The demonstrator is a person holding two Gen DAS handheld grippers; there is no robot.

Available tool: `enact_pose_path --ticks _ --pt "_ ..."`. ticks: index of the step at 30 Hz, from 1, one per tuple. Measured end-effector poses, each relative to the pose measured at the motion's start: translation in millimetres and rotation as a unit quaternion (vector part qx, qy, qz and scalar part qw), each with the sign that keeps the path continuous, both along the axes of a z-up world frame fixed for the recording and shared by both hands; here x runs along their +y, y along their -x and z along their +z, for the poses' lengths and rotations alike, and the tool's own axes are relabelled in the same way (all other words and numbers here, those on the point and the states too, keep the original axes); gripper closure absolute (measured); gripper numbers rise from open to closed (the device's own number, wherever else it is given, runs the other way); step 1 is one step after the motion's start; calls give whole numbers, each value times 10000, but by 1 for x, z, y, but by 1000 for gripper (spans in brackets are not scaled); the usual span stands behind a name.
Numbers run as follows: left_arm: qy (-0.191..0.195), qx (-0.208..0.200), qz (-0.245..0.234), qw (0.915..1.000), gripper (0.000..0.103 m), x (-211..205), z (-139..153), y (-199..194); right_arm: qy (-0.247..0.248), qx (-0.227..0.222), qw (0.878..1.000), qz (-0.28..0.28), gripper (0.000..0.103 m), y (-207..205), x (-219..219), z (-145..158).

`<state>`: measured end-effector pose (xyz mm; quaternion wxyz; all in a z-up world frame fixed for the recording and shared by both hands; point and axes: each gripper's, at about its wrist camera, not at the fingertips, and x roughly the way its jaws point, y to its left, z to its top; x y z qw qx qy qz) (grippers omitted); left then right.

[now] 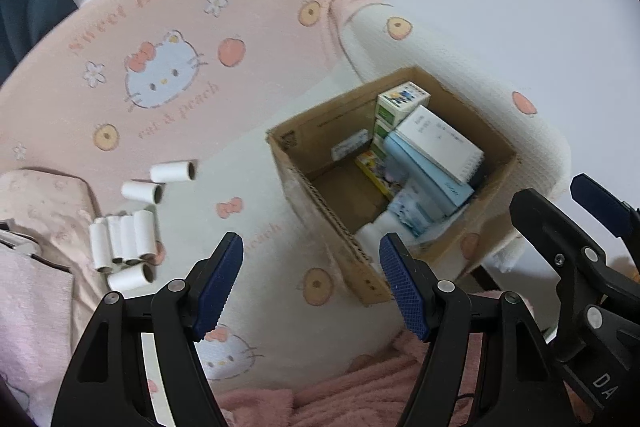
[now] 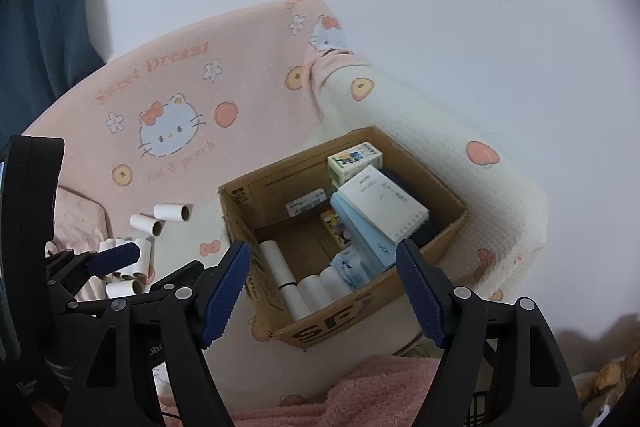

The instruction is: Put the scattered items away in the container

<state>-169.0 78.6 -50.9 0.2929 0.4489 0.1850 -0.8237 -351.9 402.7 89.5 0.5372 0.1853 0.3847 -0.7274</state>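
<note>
An open cardboard box [image 1: 292, 163] [image 2: 336, 331] stands on a Hello Kitty blanket. It holds notebooks [image 2: 384, 211], small cartons and three white paper tubes [image 2: 294, 283]. Several more white tubes [image 1: 124, 239] [image 2: 132, 267] lie loose on the blanket to the left of the box. My left gripper [image 1: 311, 239] hangs open over the box's near left wall with nothing between its fingers; it also shows at the left edge of the right wrist view [image 2: 156, 267]. My right gripper [image 2: 322, 245] is open above the box's near side, empty, and shows at the right in the left wrist view [image 1: 556, 195].
The pink and cream blanket [image 1: 168, 27] covers a seat with a raised back and a right armrest [image 1: 460, 83] close beside the box. A fluffy pink towel [image 2: 360, 387] lies at the near edge. A pale cushion [image 1: 36, 203] sits left of the tubes.
</note>
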Motion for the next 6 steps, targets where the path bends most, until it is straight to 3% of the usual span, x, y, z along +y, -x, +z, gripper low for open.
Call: enact_pose_path --ticks 6 --pt "107 52 32 9999 29 -1 2 -3 -26 -31 10000 81 29 -11 -1 -3"
